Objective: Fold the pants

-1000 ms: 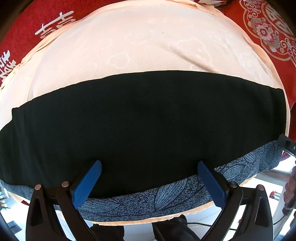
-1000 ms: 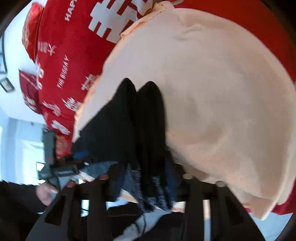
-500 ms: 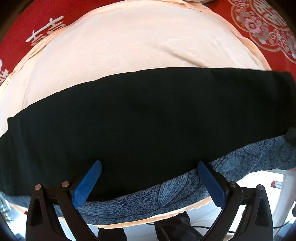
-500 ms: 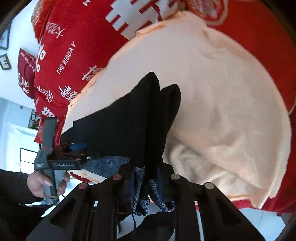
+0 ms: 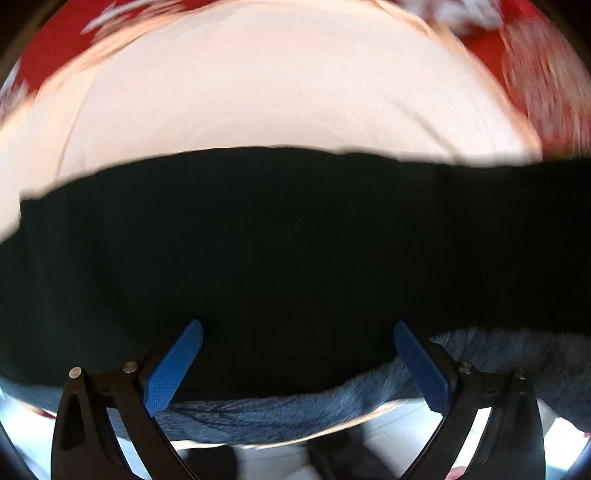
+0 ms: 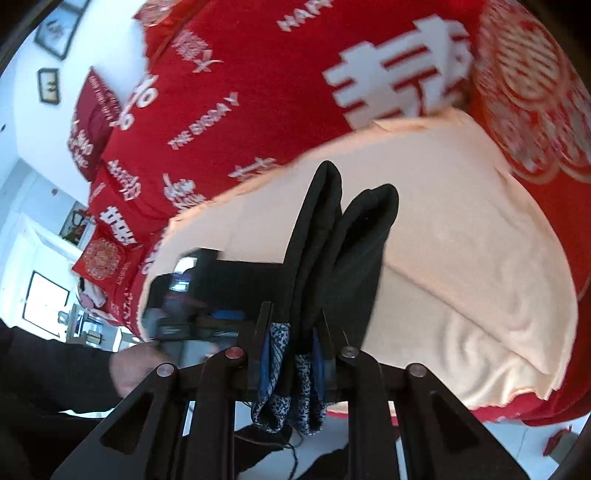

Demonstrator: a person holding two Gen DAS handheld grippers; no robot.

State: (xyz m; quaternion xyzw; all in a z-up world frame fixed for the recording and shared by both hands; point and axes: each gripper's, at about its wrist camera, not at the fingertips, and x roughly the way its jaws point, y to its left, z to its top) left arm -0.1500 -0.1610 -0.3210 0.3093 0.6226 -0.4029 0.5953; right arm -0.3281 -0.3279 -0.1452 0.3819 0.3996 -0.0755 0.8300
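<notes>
Black pants with a blue leaf-print waistband lie stretched across a peach blanket. My left gripper is open, its blue pads wide apart over the near edge of the pants, holding nothing. My right gripper is shut on the pants, pinching bunched black folds and the patterned waistband and lifting that end off the blanket. The left gripper's body and the hand on it show blurred in the right wrist view.
A red bedspread with white characters surrounds the blanket. Red cushions lie toward the far left. White walls with framed pictures and a white floor lie beyond the bed edge.
My right gripper has lifted the pinched end of the pants higher and swung it over the blanket. In the left wrist view the right end of the pants rises; the left gripper stays open.
</notes>
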